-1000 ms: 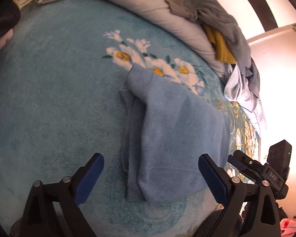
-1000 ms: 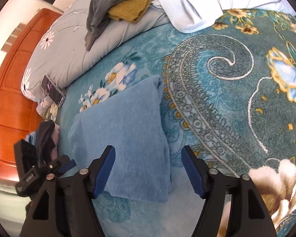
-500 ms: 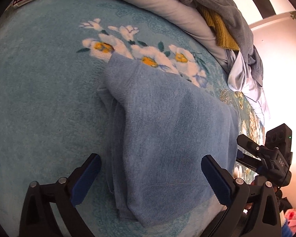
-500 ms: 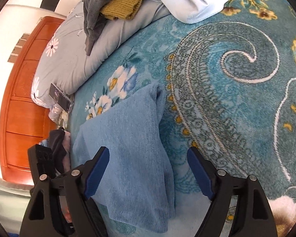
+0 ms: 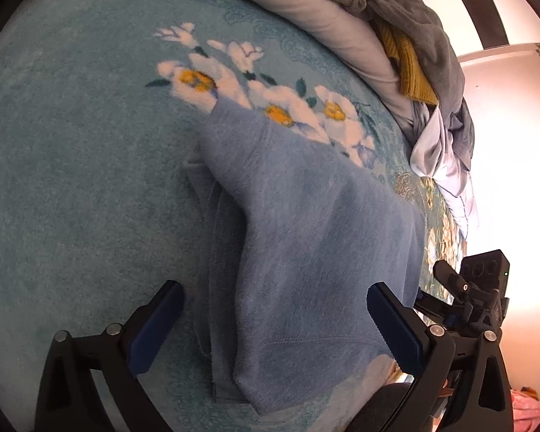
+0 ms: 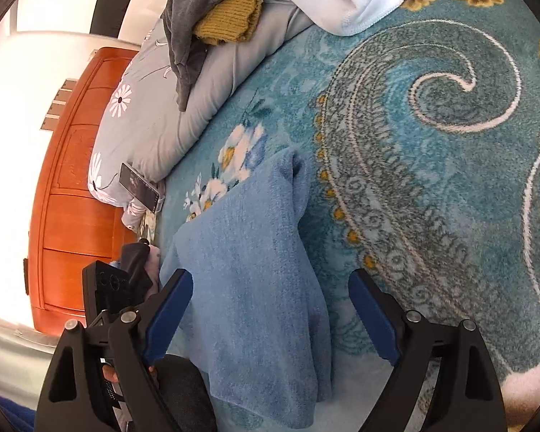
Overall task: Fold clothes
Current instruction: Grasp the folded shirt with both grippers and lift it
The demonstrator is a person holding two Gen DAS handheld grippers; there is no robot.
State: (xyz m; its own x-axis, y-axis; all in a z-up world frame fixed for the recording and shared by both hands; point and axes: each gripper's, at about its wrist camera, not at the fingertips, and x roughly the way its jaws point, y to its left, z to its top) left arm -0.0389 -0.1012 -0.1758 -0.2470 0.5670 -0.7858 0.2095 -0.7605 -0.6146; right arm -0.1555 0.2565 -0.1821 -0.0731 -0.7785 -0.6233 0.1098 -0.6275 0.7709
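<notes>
A folded light-blue fleece garment (image 5: 306, 244) lies on the teal floral blanket (image 5: 72, 180); it also shows in the right wrist view (image 6: 255, 280). My left gripper (image 5: 273, 327) is open, its jaws straddling the garment's near end, holding nothing. My right gripper (image 6: 270, 316) is open too, its jaws on either side of the garment's near end. The right gripper's body (image 5: 478, 288) shows at the right of the left wrist view; the left gripper's body (image 6: 111, 288) shows at the left of the right wrist view.
A grey pillow (image 6: 151, 118) lies at the back with a pile of unfolded clothes (image 5: 424, 46), grey, mustard and pale blue, on it. A phone (image 6: 140, 187) rests by the pillow. An orange wooden headboard (image 6: 64, 216) stands behind.
Both grippers have moved in closer over the blue garment's near end; it now fills more of both views. Both stay open.
</notes>
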